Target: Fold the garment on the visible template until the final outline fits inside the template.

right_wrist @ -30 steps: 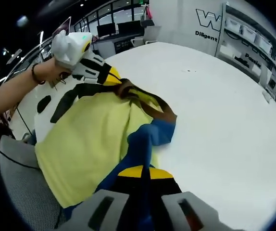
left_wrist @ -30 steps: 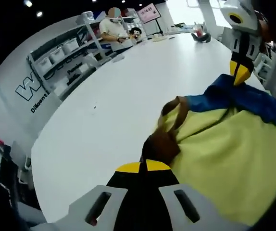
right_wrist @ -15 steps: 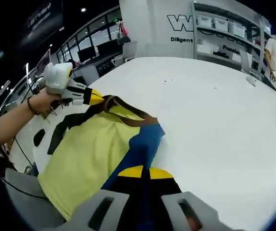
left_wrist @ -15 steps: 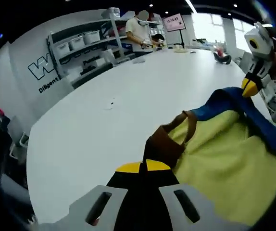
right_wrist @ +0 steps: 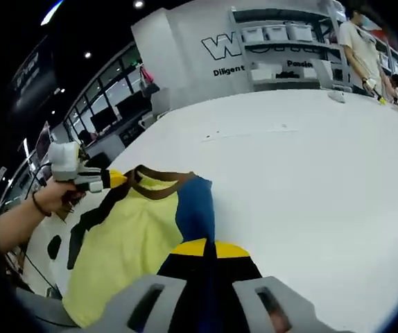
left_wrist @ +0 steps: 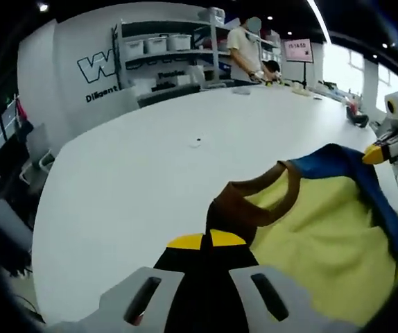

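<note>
Clamping soft yellow-blue garment: left gripper on brown ribbed collar, right gripper on blue sleeve.

Garment on white table

Left gripper — white housing, yellow tips; dark wristband.

Both claws pinch the yellow garment above the white table.
</note>
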